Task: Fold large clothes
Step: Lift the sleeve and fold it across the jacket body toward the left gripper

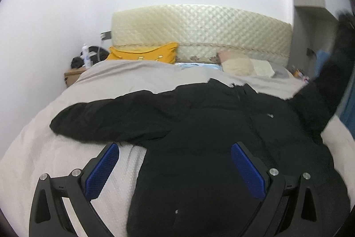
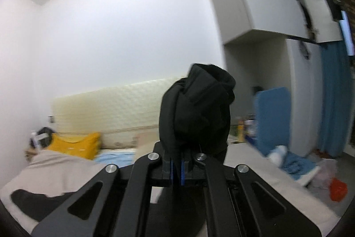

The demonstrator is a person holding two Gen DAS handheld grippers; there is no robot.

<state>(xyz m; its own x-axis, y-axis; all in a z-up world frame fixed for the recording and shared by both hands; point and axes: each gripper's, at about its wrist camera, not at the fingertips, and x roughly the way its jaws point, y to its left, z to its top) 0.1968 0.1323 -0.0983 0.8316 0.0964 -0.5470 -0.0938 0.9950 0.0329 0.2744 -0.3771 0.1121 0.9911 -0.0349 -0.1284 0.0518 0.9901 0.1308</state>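
A large black padded jacket [image 1: 210, 126] lies spread on the bed, its left sleeve [image 1: 106, 119] stretched out to the left. My left gripper [image 1: 175, 161] is open and empty, hovering over the jacket's lower left body. The jacket's right sleeve [image 1: 332, 72] is lifted off the bed at the right edge of the left wrist view. My right gripper [image 2: 176, 168] is shut on that sleeve's cuff [image 2: 197, 108], which bunches up above the fingers, held high over the bed.
The bed has a beige cover [image 1: 124, 79], a yellow pillow [image 1: 144, 54], a cream pillow [image 1: 239, 66] and a quilted cream headboard [image 1: 199, 30]. A nightstand with a bottle [image 1: 86, 57] stands at left. Blue items [image 2: 275, 117], a curtain [image 2: 335, 92] and an orange bag [image 2: 337, 190] are at right.
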